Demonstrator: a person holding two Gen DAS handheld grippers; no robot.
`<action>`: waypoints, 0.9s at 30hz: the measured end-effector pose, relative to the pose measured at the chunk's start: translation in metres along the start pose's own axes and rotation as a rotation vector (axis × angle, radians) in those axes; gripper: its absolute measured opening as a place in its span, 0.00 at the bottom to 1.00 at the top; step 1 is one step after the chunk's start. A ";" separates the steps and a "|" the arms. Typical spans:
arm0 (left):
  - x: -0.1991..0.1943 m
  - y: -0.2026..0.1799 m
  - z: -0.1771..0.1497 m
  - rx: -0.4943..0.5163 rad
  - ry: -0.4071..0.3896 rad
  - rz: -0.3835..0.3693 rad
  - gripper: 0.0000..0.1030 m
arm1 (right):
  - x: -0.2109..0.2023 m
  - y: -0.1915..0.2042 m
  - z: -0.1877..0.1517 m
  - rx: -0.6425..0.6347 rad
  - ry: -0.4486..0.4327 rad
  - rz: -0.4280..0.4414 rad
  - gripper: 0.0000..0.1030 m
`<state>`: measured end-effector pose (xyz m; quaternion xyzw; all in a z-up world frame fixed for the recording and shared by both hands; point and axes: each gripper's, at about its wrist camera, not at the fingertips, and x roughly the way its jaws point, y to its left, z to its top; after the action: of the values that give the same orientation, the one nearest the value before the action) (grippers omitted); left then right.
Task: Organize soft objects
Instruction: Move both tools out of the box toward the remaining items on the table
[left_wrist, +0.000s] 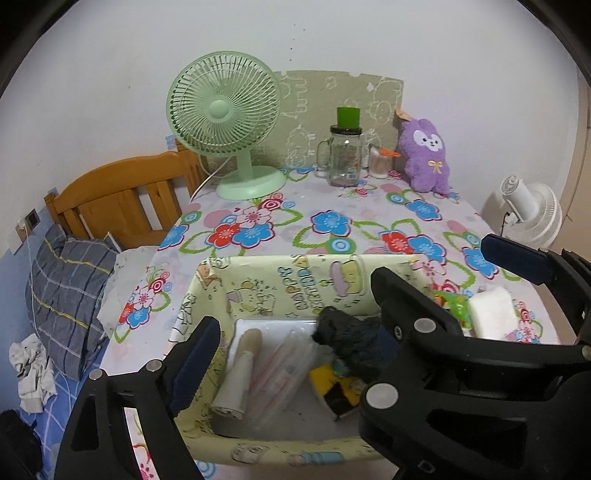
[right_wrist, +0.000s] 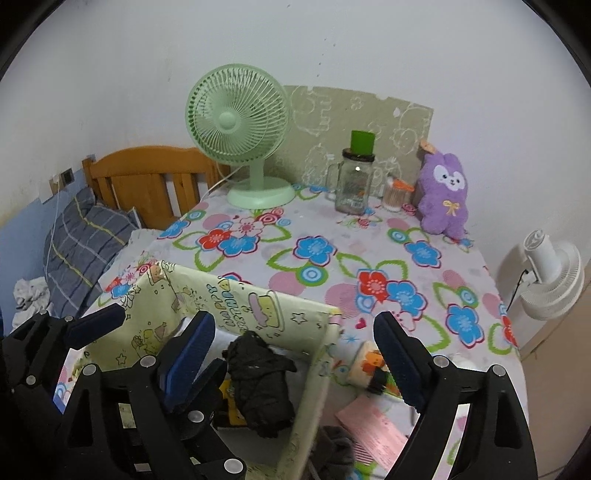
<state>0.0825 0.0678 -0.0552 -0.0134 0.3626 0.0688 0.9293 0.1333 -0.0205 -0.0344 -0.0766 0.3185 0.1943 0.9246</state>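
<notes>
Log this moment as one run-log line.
left hand-held gripper: open, empty | right hand-held gripper: open, empty | black cloth: lying in box | plush: upright at table back

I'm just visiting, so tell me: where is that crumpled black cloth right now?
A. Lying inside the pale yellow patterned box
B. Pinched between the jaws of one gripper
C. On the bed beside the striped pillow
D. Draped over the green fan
A: the black cloth lies inside the pale yellow box on top of the other items, and both the left gripper and the right gripper stand open with nothing held.
</notes>
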 end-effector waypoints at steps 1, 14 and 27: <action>-0.003 -0.003 0.000 0.002 -0.005 -0.004 0.86 | -0.004 -0.002 -0.001 0.002 -0.006 -0.003 0.88; -0.029 -0.032 -0.002 0.005 -0.058 -0.040 0.86 | -0.042 -0.029 -0.011 0.039 -0.062 -0.025 0.97; -0.046 -0.059 -0.007 -0.013 -0.085 -0.069 0.86 | -0.072 -0.054 -0.022 0.086 -0.071 -0.077 0.98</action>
<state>0.0520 0.0039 -0.0310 -0.0289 0.3216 0.0394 0.9456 0.0909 -0.0978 -0.0065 -0.0422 0.2903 0.1476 0.9445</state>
